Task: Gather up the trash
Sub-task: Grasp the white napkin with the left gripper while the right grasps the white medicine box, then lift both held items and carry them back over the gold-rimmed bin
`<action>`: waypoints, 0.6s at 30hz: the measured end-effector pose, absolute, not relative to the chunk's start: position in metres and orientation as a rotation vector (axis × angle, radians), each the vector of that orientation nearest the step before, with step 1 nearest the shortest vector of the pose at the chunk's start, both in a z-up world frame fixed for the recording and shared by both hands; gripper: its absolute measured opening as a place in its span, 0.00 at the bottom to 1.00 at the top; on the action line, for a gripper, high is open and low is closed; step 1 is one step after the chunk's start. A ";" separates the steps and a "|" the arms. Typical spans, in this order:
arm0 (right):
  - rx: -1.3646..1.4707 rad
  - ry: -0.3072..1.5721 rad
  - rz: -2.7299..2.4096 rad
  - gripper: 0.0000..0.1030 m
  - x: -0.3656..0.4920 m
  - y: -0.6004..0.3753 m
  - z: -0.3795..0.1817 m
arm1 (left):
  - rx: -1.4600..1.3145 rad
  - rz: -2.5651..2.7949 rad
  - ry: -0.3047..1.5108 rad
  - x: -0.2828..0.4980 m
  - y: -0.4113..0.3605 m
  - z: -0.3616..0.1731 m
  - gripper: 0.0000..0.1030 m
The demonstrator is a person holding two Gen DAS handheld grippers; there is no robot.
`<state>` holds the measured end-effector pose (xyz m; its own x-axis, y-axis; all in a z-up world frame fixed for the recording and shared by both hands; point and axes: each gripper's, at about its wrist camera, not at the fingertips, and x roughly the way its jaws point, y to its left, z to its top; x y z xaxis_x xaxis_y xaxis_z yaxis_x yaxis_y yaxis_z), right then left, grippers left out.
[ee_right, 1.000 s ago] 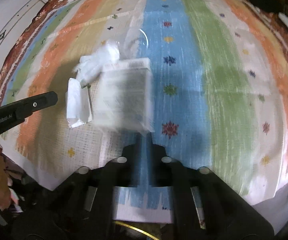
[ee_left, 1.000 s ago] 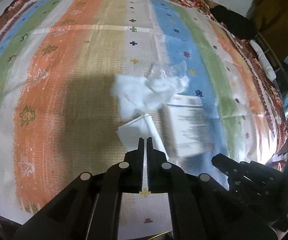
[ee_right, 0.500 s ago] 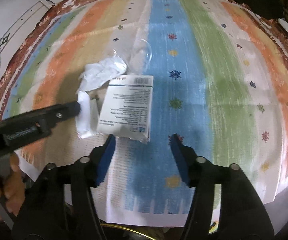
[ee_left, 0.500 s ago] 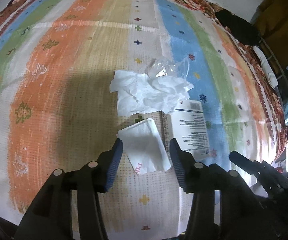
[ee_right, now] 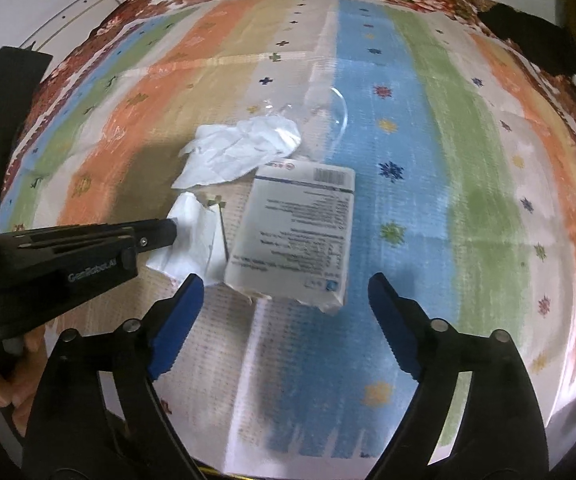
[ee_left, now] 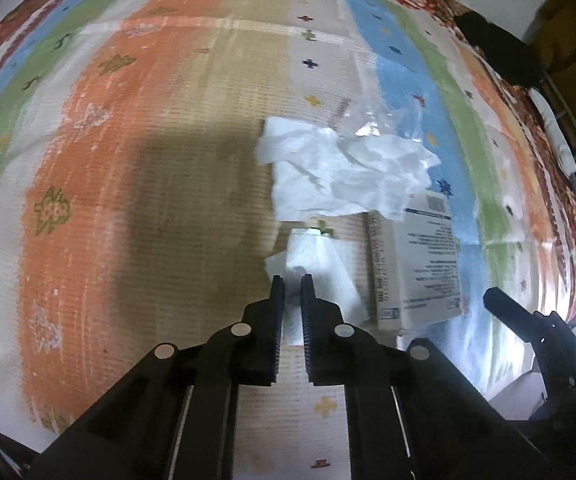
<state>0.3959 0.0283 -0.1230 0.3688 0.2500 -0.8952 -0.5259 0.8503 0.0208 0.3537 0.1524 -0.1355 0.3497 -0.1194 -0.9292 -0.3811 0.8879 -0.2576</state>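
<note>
Left wrist view: left gripper (ee_left: 291, 280) jaws closing, nearly together, apparently pinching the folded tissue (ee_left: 319, 264) to lift it off the striped cloth (ee_left: 168, 160). Right gripper (ee_right: 284, 300) jaws opening wide, nothing between them, lined up near the white box (ee_right: 299, 232) beside the crumpled tissue (ee_right: 240, 148).

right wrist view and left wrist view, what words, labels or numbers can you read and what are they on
"GenRobot.AI": white lettering on the black body of the left gripper, seen in the right wrist view.
White box: a barcode and many lines of print, all too small and blurred to read; a red mark at its far edge is also unreadable.
Folded tissue packet, crumpled tissue, striped cloth: no text that can be read.
</note>
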 end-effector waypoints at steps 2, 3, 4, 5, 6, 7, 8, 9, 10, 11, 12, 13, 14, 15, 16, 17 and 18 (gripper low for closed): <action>-0.303 1.081 0.505 0.83 0.398 0.033 -0.126 | -0.491 0.202 1.216 0.352 0.160 -0.137 0.05; -0.310 1.083 0.502 0.84 0.399 0.034 -0.128 | -0.500 0.206 1.215 0.351 0.163 -0.137 0.05; -0.318 1.086 0.495 0.84 0.401 0.035 -0.131 | -0.504 0.207 1.214 0.350 0.166 -0.137 0.04; -0.320 1.088 0.488 0.84 0.403 0.035 -0.133 | -0.506 0.211 1.210 0.349 0.169 -0.136 0.04; -0.320 1.090 0.476 0.84 0.406 0.035 -0.135 | -0.509 0.214 1.207 0.349 0.171 -0.136 0.04; -0.319 1.094 0.469 0.84 0.408 0.035 -0.136 | -0.516 0.216 1.203 0.349 0.174 -0.135 0.04; -0.314 1.100 0.462 0.84 0.411 0.035 -0.139 | -0.523 0.219 1.198 0.348 0.176 -0.134 0.04; -0.309 1.107 0.458 0.84 0.414 0.035 -0.141 | -0.528 0.222 1.194 0.349 0.177 -0.134 0.04; -0.304 1.116 0.456 0.83 0.417 0.036 -0.144 | -0.534 0.223 1.189 0.348 0.179 -0.133 0.04; -0.299 1.122 0.451 0.83 0.420 0.036 -0.146 | -0.540 0.220 1.184 0.348 0.180 -0.131 0.04; -0.299 1.127 0.443 0.83 0.422 0.037 -0.148 | -0.540 0.217 1.180 0.348 0.180 -0.129 0.04; -0.298 1.134 0.438 0.82 0.424 0.037 -0.151 | -0.537 0.215 1.178 0.349 0.179 -0.129 0.04; -0.293 1.145 0.439 0.80 0.426 0.038 -0.154 | -0.533 0.211 1.175 0.349 0.179 -0.127 0.04; -0.292 1.152 0.439 0.75 0.426 0.039 -0.155 | -0.528 0.210 1.173 0.349 0.178 -0.126 0.04; -0.293 1.160 0.434 0.69 0.427 0.039 -0.157 | -0.526 0.210 1.171 0.349 0.178 -0.124 0.04; -0.299 1.168 0.426 0.65 0.427 0.039 -0.159 | -0.524 0.207 1.170 0.349 0.177 -0.123 0.04; -0.300 1.170 0.424 0.65 0.427 0.038 -0.159 | -0.524 0.202 1.169 0.350 0.176 -0.122 0.03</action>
